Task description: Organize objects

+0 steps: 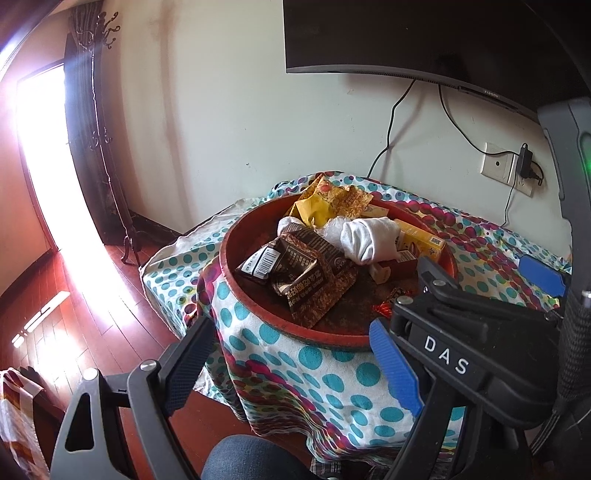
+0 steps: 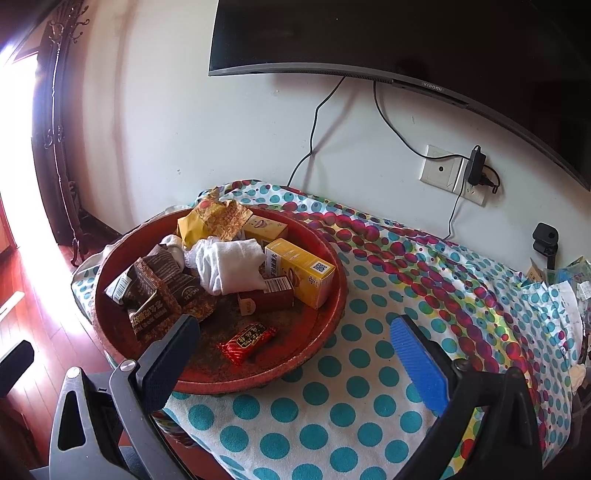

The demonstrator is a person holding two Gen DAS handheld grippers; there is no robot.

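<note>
A round red tray (image 2: 328,325) sits on a dotted tablecloth (image 2: 332,406). It holds brown snack packets (image 2: 155,295), a white rolled cloth (image 2: 229,267), yellow boxes (image 2: 299,271), a gold wrapper (image 2: 214,218), a small dark-red box (image 2: 266,299) and a red wrapped candy (image 2: 245,341). My right gripper (image 2: 295,360) is open at the tray's near right rim, its dark finger over the rim and the candy lying ahead, untouched. My left gripper (image 1: 291,365) is open and empty, in front of the tray (image 1: 258,314). The right gripper (image 1: 484,273) shows beside the tray in the left wrist view.
A dark TV (image 2: 369,33) hangs on the wall above, with cables running to a wall socket (image 2: 454,173). Clutter (image 2: 561,280) lies at the table's far right. A coat stand (image 1: 107,147) and wooden floor (image 1: 92,295) are at left. A person's knee (image 1: 251,458) is below.
</note>
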